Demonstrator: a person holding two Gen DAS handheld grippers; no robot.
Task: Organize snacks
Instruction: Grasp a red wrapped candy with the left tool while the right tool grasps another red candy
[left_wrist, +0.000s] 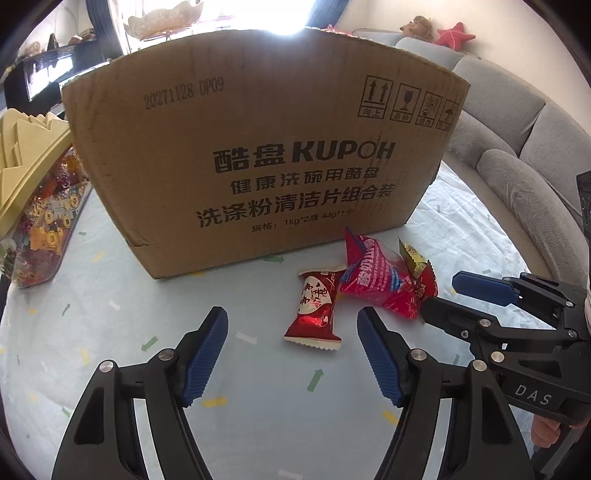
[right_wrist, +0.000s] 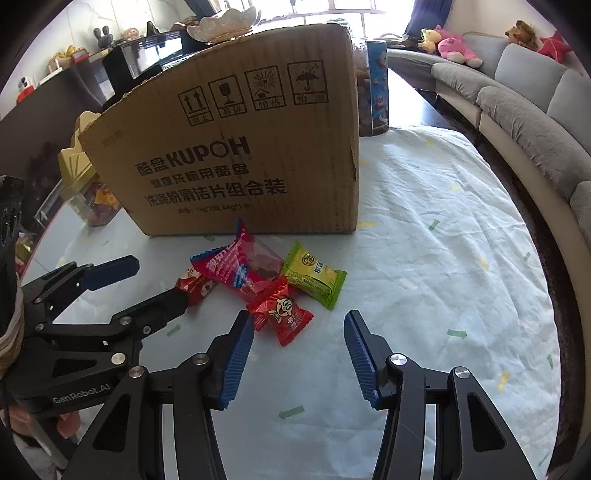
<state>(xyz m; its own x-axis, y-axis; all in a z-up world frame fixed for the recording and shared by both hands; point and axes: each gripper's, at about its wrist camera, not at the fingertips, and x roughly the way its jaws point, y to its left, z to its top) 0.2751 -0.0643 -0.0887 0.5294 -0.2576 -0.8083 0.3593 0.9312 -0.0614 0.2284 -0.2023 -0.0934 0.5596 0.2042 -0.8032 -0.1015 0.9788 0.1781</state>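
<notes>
Both the left tool (left_wrist: 291, 334) and right tool (right_wrist: 299, 338), jaws apart and empty, are facing snack packets (right_wrist: 258, 280) lying just before the cardboard box (right_wrist: 236, 147), so each is best straddling one packet squarely before closing

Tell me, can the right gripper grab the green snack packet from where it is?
Probably yes. The right gripper is open, and the green snack packet lies just ahead of it on the table cloth, its right side uncovered. Only the red cartoon-face candy crowds its left edge.
</notes>
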